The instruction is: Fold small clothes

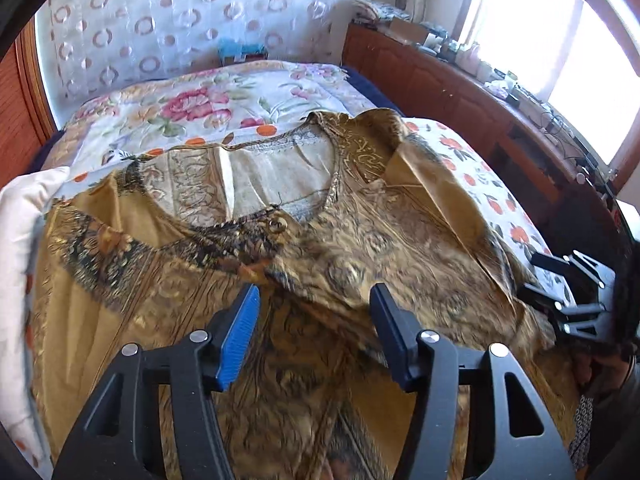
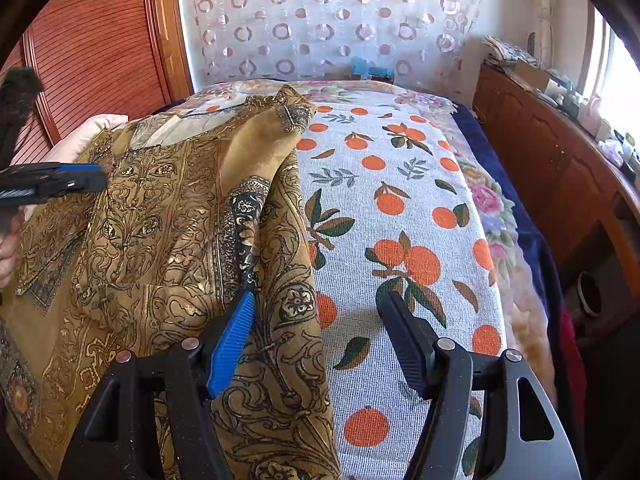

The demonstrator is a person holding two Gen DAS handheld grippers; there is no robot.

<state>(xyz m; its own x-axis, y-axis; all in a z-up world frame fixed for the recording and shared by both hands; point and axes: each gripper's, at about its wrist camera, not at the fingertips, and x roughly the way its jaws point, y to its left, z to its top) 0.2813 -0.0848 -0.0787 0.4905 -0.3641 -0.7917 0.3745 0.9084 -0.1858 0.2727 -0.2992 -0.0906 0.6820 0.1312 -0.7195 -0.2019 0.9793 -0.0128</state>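
Jaws of your left gripper point(image 1: 314, 330) are standing partly apart above the ochre-and-gold paisley-printed tunic point(image 1: 320, 248), and nothing is sitting between the blue ribbed pad and the black one; they are gripping no cloth. Your right gripper point(image 2: 316, 340) is likewise standing open and holding nothing: its blue pad is hanging over the tunic's right-hand edge, its black pad over the bare sheet just beside that edge.

The tunic is lying spread on the white knitted sheet printed with oranges and green leaves point(image 2: 400, 208), neckline pointing away from you, with a small round button at the front of the collar. The pale lining is showing inside the neck opening. A sleeve with a dark patterned cuff is lying folded back across the tunic's right side, its tip reaching toward the far end of the bed.

Left of the tunic, a cream pillow point(image 1: 24, 240) is touching its hem side. Beyond the tunic, a floral bedspread with pink roses point(image 1: 192, 100) is covering the far part of the bed. Farther still, a sheer white curtain dotted with rings point(image 2: 320, 20) is hanging behind the bed. Well to the right of the tunic, a long reddish wooden cabinet point(image 1: 440, 80) is carrying clutter beneath a bright window.
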